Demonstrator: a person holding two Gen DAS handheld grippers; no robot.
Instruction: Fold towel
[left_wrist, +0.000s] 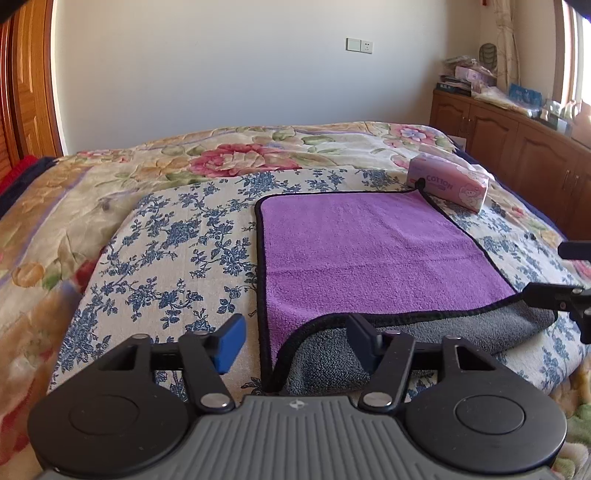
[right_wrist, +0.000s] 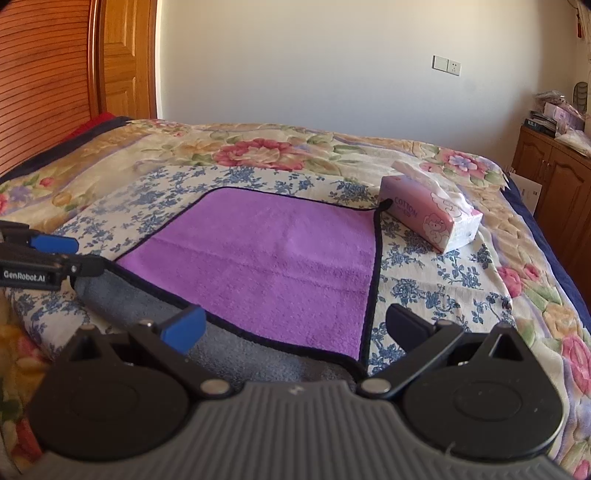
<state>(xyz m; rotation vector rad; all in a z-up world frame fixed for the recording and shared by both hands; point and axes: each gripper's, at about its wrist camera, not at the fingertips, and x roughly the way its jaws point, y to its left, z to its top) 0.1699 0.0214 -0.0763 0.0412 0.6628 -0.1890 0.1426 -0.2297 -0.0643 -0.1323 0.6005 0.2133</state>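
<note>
Towel (left_wrist: 369, 251) lies flat on the bed (left_wrist: 110, 206), purple side up, on the blue-floral cloth (left_wrist: 177, 236). Its near edge is flipped back, showing the grey underside (left_wrist: 325, 358) along the front, black trim all round. Left gripper (left_wrist: 295, 341) has its fingers spread wide, nothing between them: blue pad (left_wrist: 231, 343) over the floral cloth just left of the towel, the other finger over the grey fold near the towel's near-left corner. Right gripper (right_wrist: 293, 328) also has its fingers wide apart and empty: blue pad (right_wrist: 184, 330) over the grey fold, the other finger over the cloth just right of the towel's near-right corner. Can't tell whether either gripper touches the fabric. Tissue pack (left_wrist: 448, 182) sits at the towel's far-right corner, with the towel's hang loop (right_wrist: 384, 205) against it. Wooden cabinet (left_wrist: 517, 147) stands to the right of the bed.
</note>
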